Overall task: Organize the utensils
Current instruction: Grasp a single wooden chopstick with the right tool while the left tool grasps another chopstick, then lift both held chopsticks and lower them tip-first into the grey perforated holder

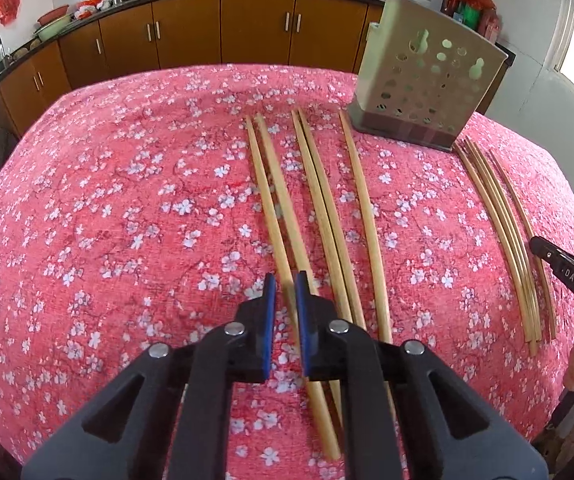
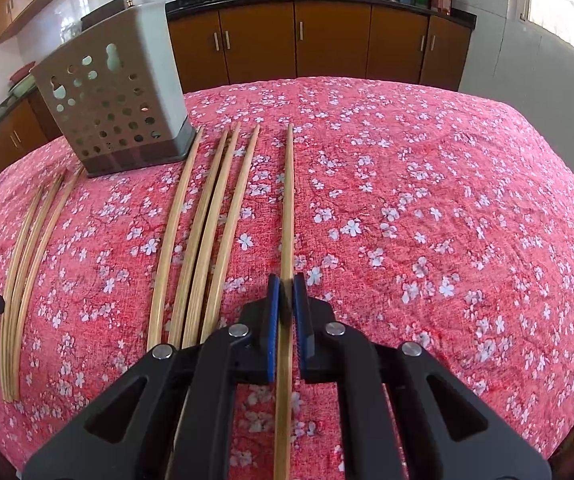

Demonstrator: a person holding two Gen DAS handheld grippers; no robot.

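Several bamboo chopsticks lie lengthwise on the red floral tablecloth [image 1: 107, 200]. In the left wrist view my left gripper [image 1: 285, 284] is nearly closed around the near end of the leftmost chopstick [image 1: 265, 196]; a small gap shows beside the pads. Another group of chopsticks [image 1: 503, 224] lies at the right. In the right wrist view my right gripper [image 2: 286, 286] is closed around the rightmost chopstick [image 2: 288, 208]. The beige perforated utensil holder [image 1: 427, 76] stands upright at the back, and it also shows in the right wrist view [image 2: 115, 96].
Brown kitchen cabinets [image 2: 327, 40] and a dark counter with woks stand behind the table. The other gripper's tip [image 1: 567, 276] shows at the right edge of the left wrist view. The tablecloth's right side [image 2: 447, 220] is bare.
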